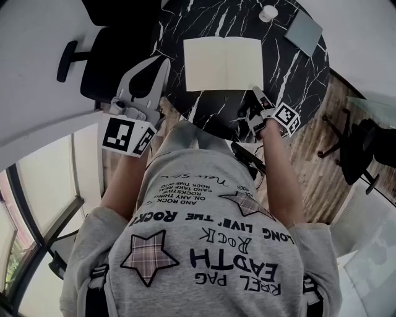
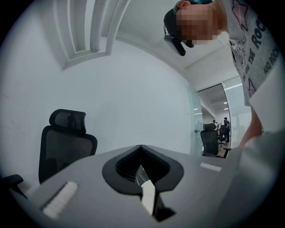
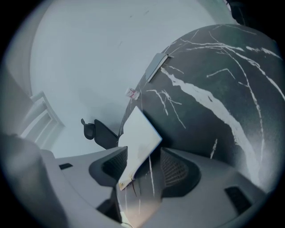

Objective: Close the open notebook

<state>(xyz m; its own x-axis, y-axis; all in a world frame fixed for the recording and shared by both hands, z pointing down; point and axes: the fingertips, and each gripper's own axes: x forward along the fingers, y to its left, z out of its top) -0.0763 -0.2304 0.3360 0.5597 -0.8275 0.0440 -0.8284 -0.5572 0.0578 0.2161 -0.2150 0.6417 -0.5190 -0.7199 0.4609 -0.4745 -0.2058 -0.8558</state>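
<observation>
With the notebook [image 1: 224,63] lying open on the worktop [image 1: 297,74] and only its 5 o'clock corner between the right gripper's [image 1: 255,91] open jaws, a shallow pinch could slip, while the closed, empty left gripper [image 1: 164,62] at 8 o'clock steadies nothing.

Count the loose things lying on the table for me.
3. The open notebook lies in the middle of the table. A small white round thing sits at the far edge. A flat grey pad lies far right. The far rim is cut off, so more may be hidden.
</observation>
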